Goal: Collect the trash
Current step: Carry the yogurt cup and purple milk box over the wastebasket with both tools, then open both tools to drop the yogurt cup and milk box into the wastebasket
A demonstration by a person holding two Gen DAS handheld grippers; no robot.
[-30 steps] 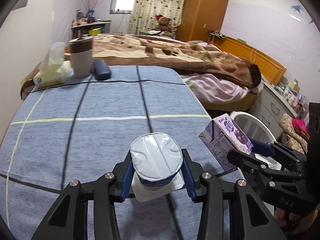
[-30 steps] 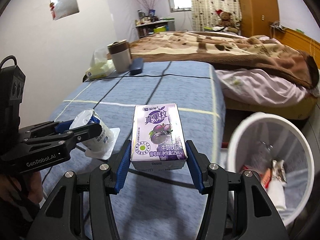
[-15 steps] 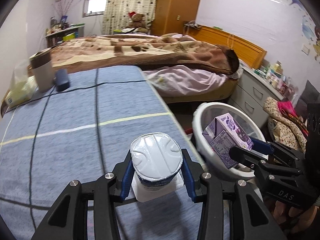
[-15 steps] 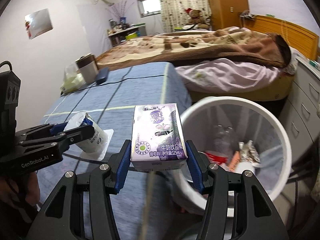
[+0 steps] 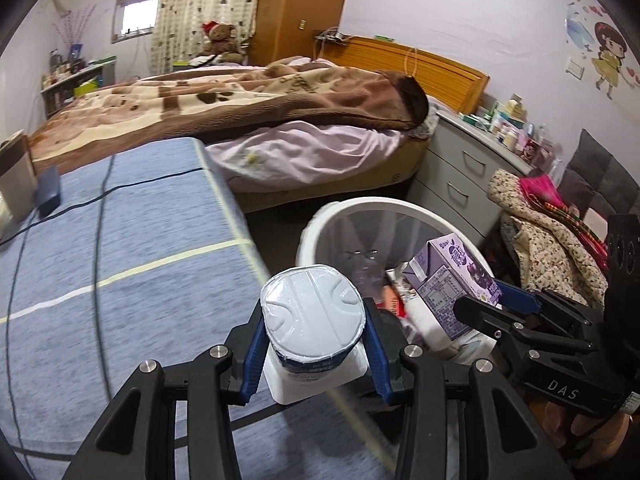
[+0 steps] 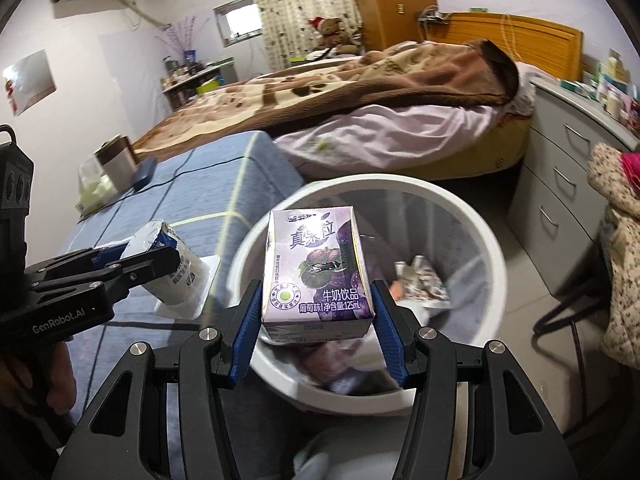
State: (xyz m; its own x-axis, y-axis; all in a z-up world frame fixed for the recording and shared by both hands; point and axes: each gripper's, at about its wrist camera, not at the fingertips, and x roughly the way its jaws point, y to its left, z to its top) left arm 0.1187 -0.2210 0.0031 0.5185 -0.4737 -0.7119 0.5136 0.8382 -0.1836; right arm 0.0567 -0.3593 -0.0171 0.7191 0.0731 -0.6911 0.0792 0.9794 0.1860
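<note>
My left gripper [image 5: 314,350] is shut on a white yogurt cup [image 5: 313,316] with a foil lid, held above the right edge of the blue table [image 5: 120,248]. My right gripper [image 6: 318,316] is shut on a purple milk carton [image 6: 318,268], held over the open mouth of the white trash bin [image 6: 486,240]. In the left wrist view the carton [image 5: 452,284] hangs above the bin [image 5: 320,220], with the right gripper [image 5: 486,304] at the right. In the right wrist view the left gripper [image 6: 138,256] with the cup [image 6: 180,268] is at the left, beside the bin. Wrappers [image 6: 420,280] lie inside the bin.
A bed with a brown blanket [image 5: 248,100] stands behind the table. A grey chest of drawers [image 5: 460,176] and a chair with floral clothes [image 5: 548,232] are at the right. A mug [image 6: 116,158], a tissue pack [image 6: 92,192] and a dark case [image 6: 145,172] sit at the table's far end.
Both grippers have swung right from over the table toward the bin, each keeping its item. The carton, earlier above the table, is over the bin; the cup has reached the table's edge.
</note>
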